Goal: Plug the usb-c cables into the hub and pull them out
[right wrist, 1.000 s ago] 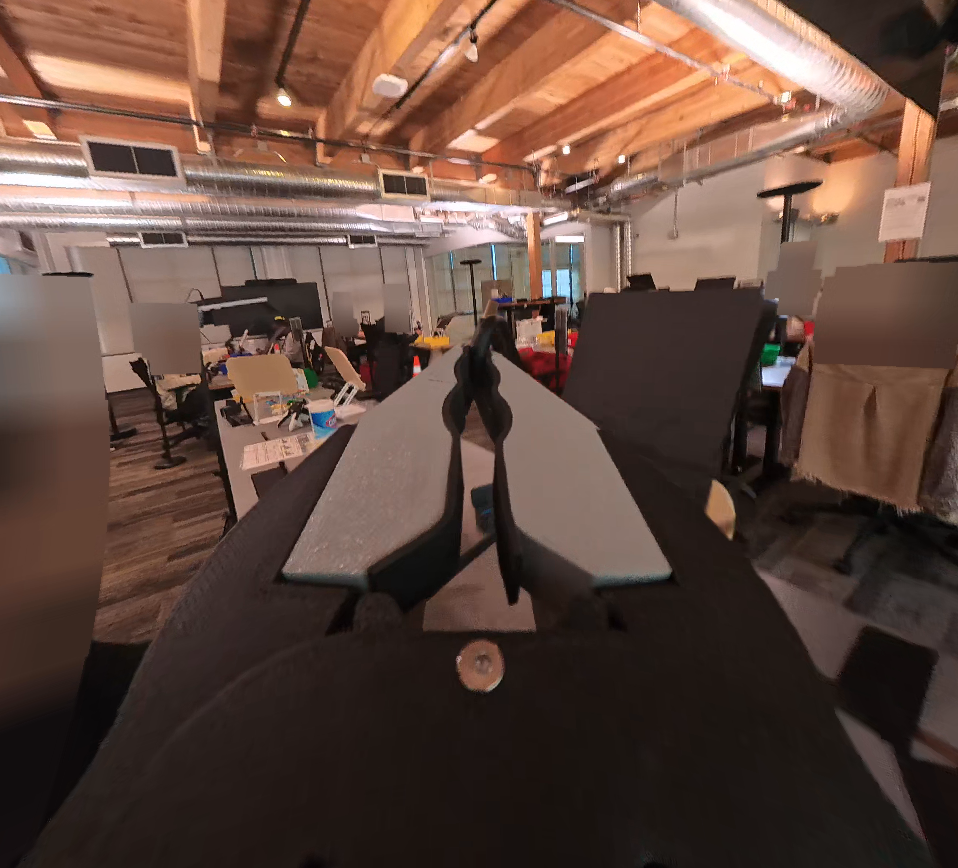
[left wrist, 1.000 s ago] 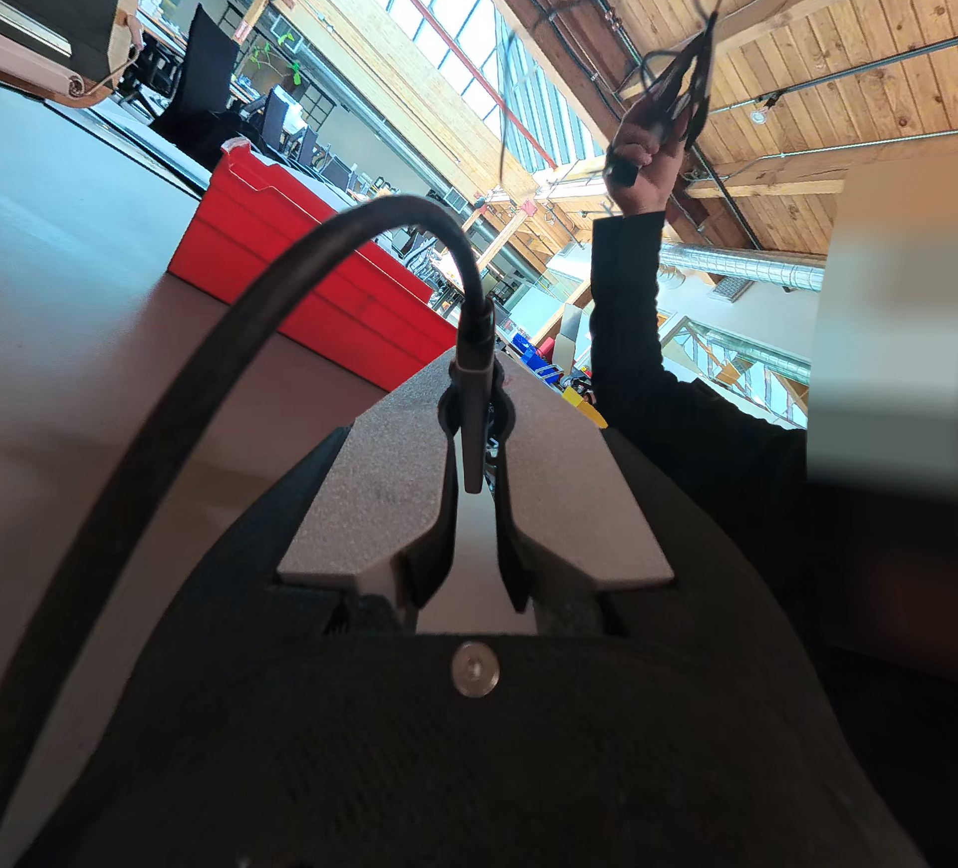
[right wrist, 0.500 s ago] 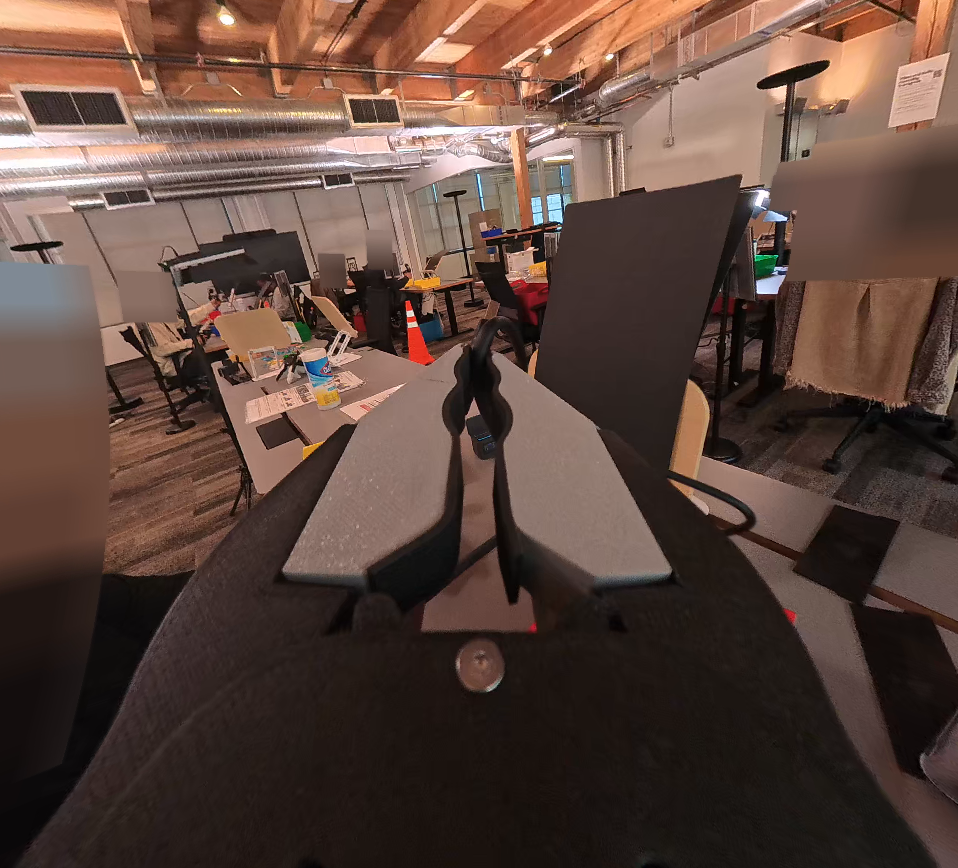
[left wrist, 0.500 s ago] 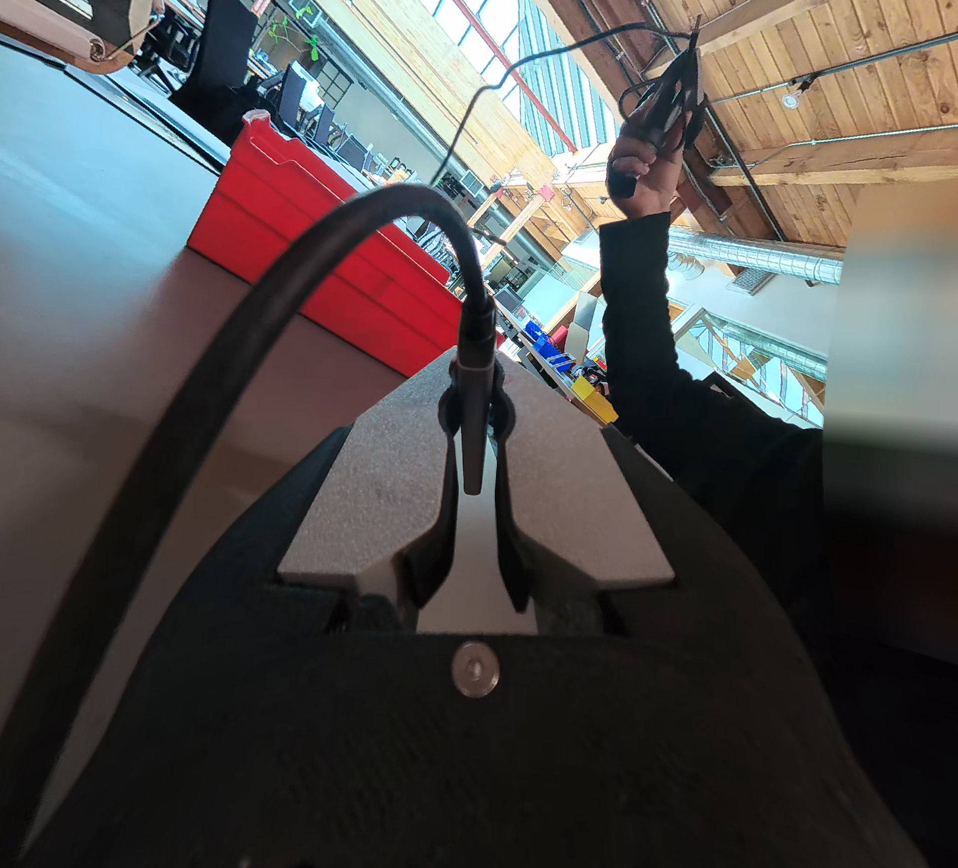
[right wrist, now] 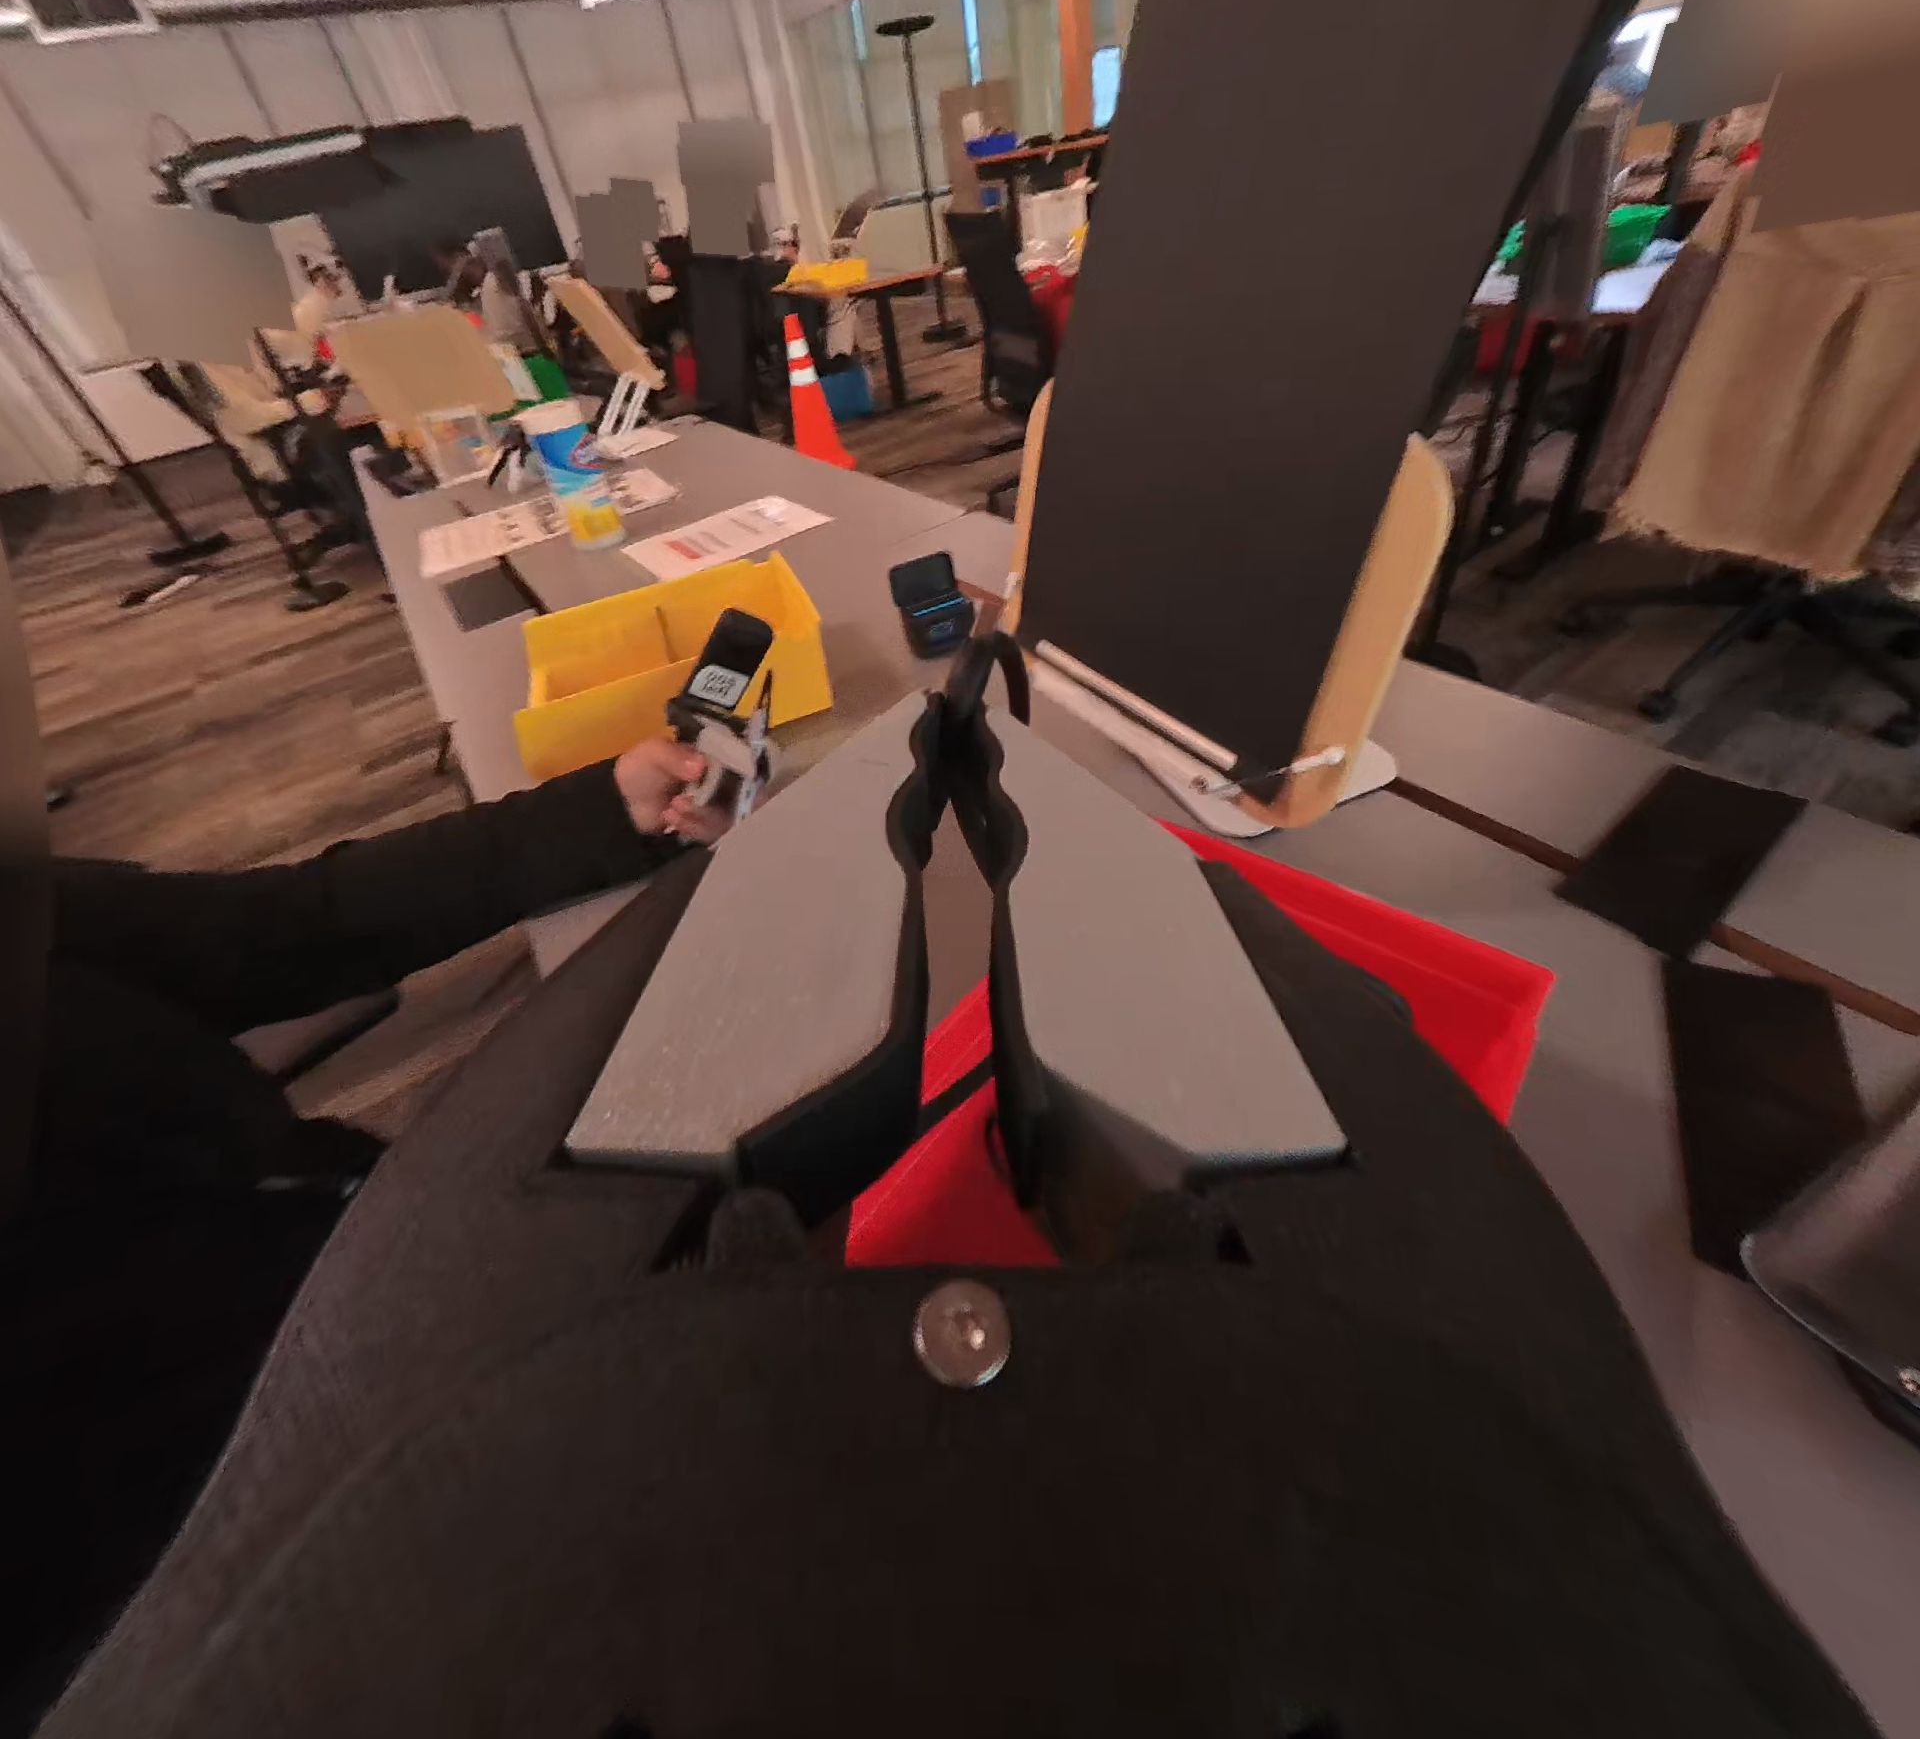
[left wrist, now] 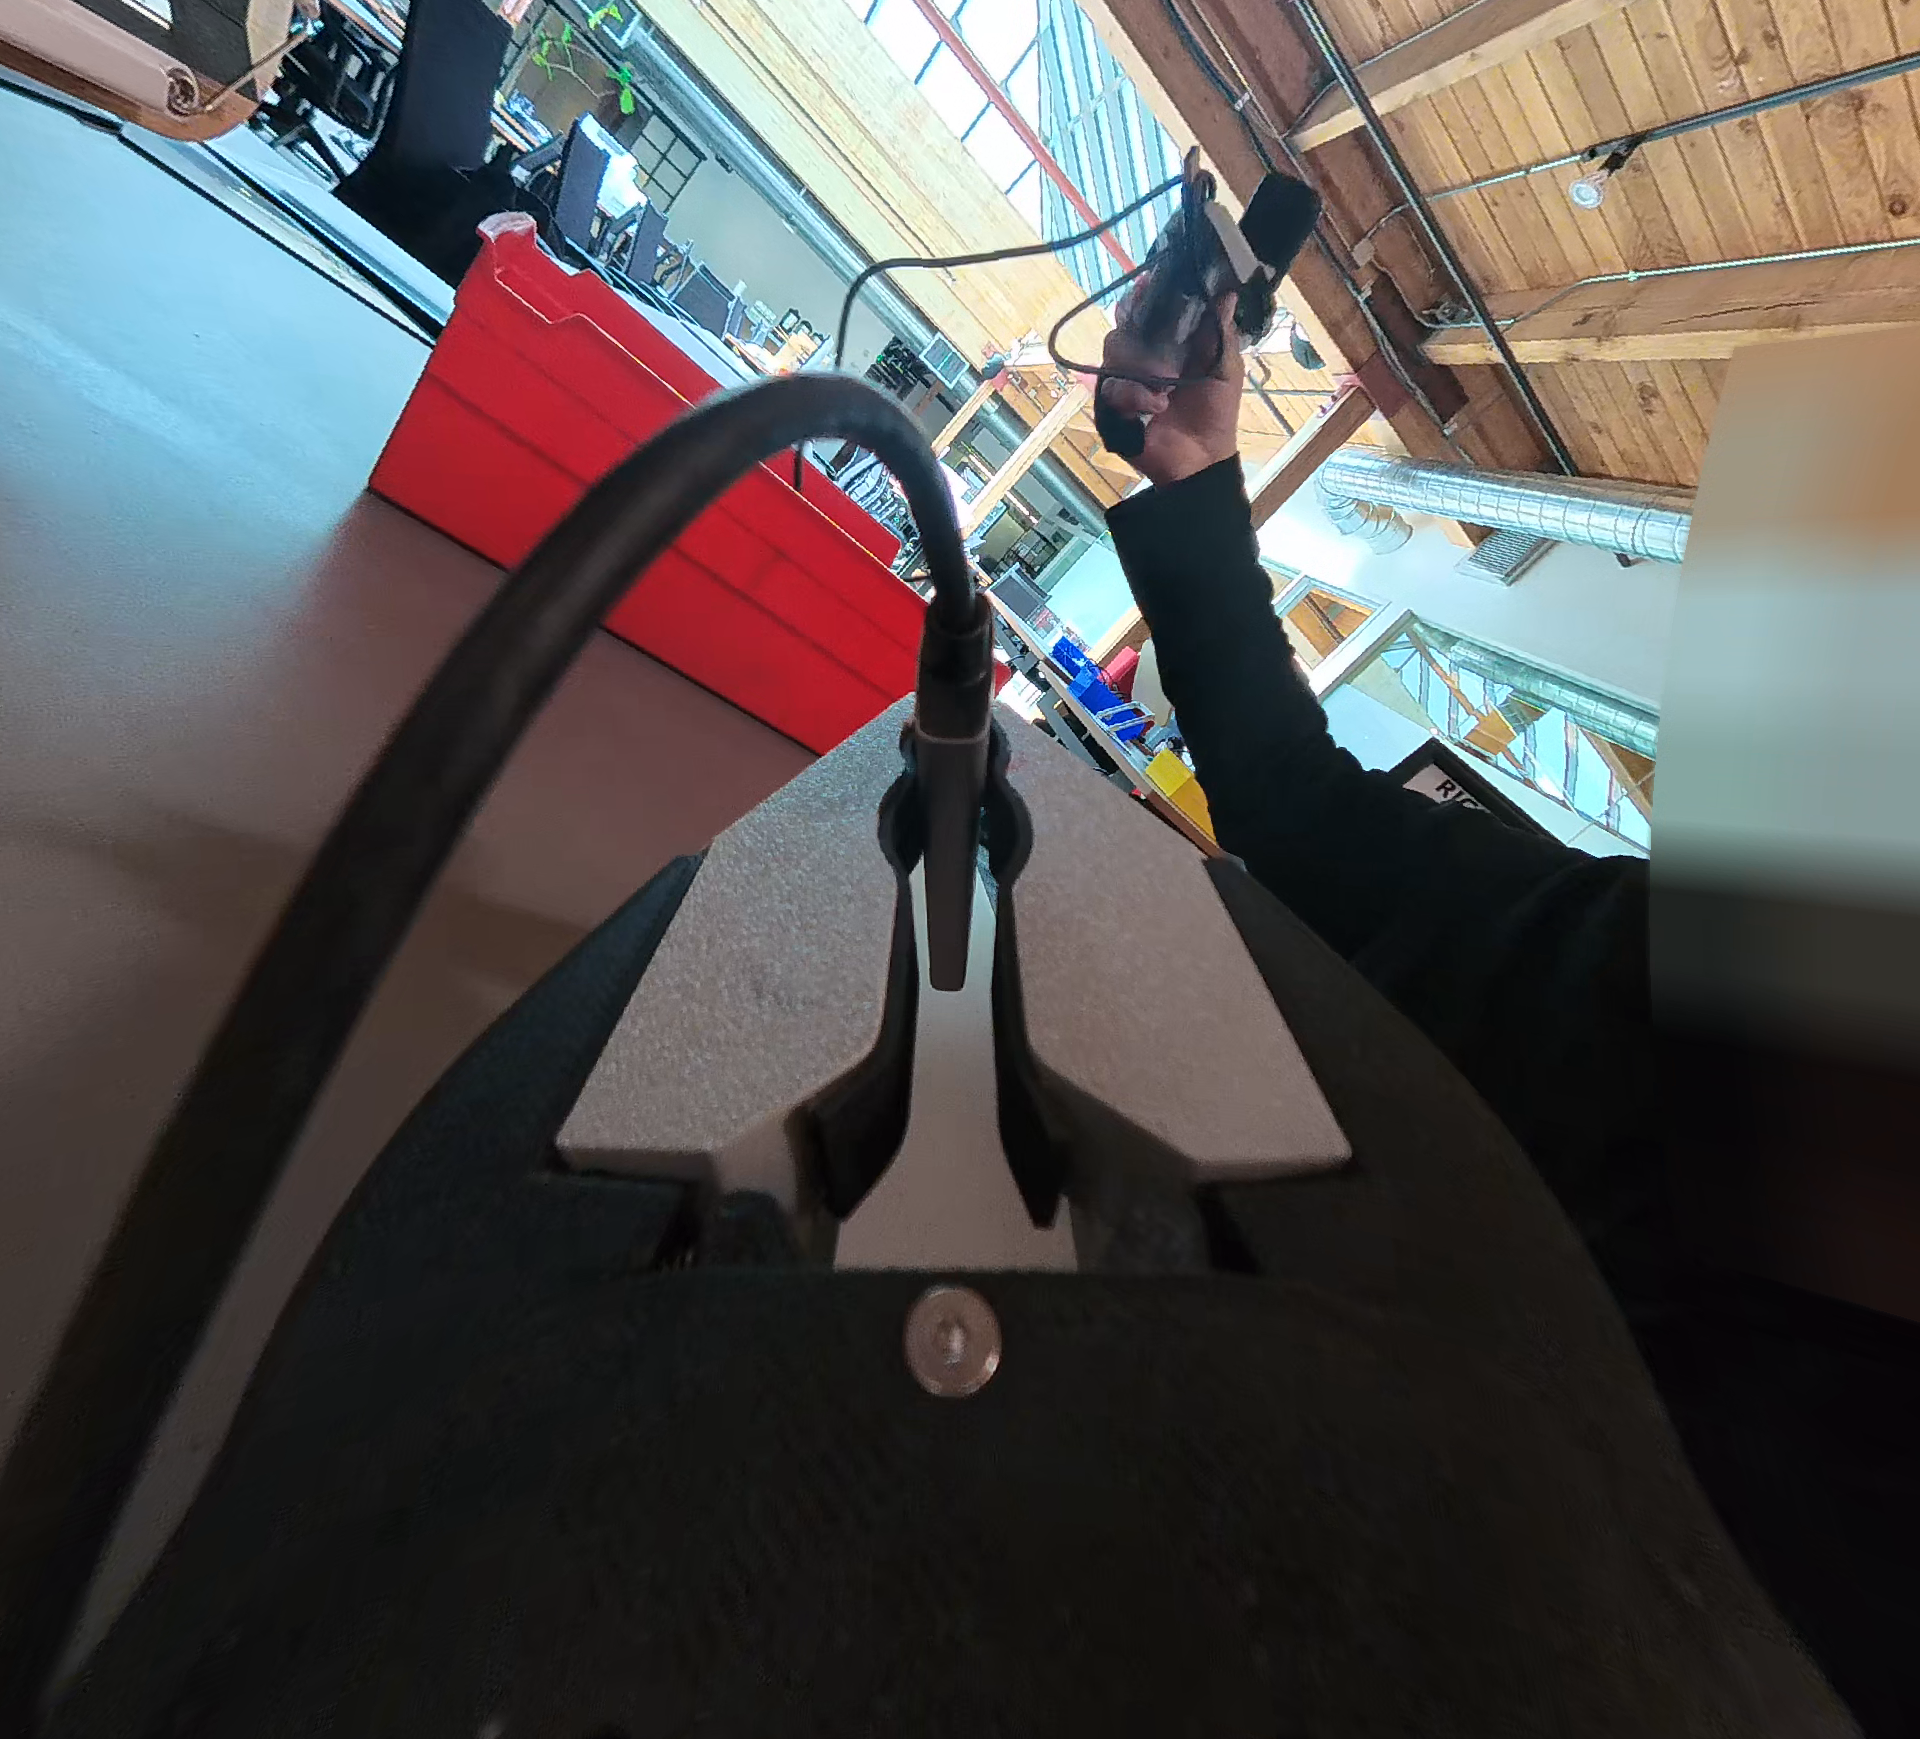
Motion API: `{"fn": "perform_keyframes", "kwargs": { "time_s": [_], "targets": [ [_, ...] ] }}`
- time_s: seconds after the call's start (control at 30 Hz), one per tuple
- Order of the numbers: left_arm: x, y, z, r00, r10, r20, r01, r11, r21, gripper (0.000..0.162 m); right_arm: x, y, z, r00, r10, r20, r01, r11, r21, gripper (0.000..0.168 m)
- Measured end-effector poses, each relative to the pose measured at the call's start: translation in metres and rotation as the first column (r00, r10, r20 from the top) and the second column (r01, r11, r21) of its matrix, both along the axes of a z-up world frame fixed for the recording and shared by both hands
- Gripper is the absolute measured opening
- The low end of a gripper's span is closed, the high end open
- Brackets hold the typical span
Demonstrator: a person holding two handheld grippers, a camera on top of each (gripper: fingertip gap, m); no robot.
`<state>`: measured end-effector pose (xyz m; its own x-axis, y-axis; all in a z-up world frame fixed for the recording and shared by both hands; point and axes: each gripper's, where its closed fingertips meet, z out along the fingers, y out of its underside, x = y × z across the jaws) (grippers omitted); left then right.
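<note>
Left wrist view: the left gripper (left wrist: 954,825) occupies the lower centre of the frame, its jaws clamped on the dark plug (left wrist: 948,868) of a thick black usb-c cable (left wrist: 540,650), which arches up from the plug toward the upper centre and sweeps down to the lower left corner. Behind it, at centre left, a red bin (left wrist: 665,536) rests on the pale desk (left wrist: 187,629). At upper right a sleeved arm (left wrist: 1236,681) raises the right gripper (left wrist: 1210,255), from which a thin black cable (left wrist: 935,276) loops away to the left. Right wrist view: the right gripper (right wrist: 961,759) fills the lower centre, its jaws together on a thin black cable end (right wrist: 987,666) that projects beyond the tips; what this cable joins cannot be told. The red bin (right wrist: 1392,962) lies below and to the right, partly hidden. At centre left a hand (right wrist: 660,780) holds the left gripper (right wrist: 727,713) in front of a yellow bin (right wrist: 623,661). A dark tilted board (right wrist: 1320,255) stands at upper right. The hub cannot be identified in either view.
</note>
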<state>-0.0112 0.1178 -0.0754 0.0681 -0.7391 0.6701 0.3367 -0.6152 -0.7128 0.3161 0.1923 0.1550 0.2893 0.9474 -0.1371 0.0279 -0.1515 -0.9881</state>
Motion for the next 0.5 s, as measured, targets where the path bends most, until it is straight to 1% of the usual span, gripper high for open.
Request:
{"fn": "perform_keyframes", "kwargs": {
  "time_s": [0.07,0.13,0.2,0.23,0.3,0.37,0.43,0.5],
  "targets": [
    [0.000,0.000,-0.001,1.000,0.001,-0.001,-0.001,1.000,-0.002,0.005,-0.002,0.001,0.005,0.999,0.000,-0.033,0.001,0.999,0.044,0.000],
    [-0.001,0.001,-0.001,1.000,0.003,0.000,-0.003,1.000,-0.004,0.005,-0.007,-0.003,0.007,0.999,0.035,-0.033,-0.034,0.998,0.049,0.000],
    [-0.001,0.001,0.000,1.000,0.005,0.001,-0.005,1.000,-0.002,0.006,-0.013,-0.007,0.001,0.997,0.071,0.007,-0.071,0.997,0.035,0.000],
    [-0.002,0.001,0.000,1.000,0.005,0.002,-0.005,1.000,0.000,0.005,-0.016,-0.009,-0.007,0.995,0.090,0.046,-0.091,0.996,0.016,0.000],
    [-0.002,0.001,0.001,1.000,0.008,0.004,-0.008,1.000,0.001,0.005,-0.019,-0.013,-0.031,0.980,0.125,0.158,-0.124,0.992,-0.015,0.000],
    [-0.002,0.001,0.001,1.000,0.008,0.005,-0.008,1.000,0.001,0.005,-0.017,-0.013,-0.064,0.938,0.146,0.313,-0.141,0.989,-0.038,0.001],
    [-0.001,0.001,0.000,1.000,0.005,0.001,-0.005,1.000,-0.001,0.005,-0.009,-0.002,-0.102,0.872,0.105,0.478,-0.082,0.994,-0.068,0.001],
    [0.000,0.000,-0.001,1.000,-0.001,-0.004,0.001,1.000,-0.004,0.005,-0.002,0.006,-0.138,0.796,0.106,0.596,-0.022,0.989,-0.146,0.001]
  ]
}}
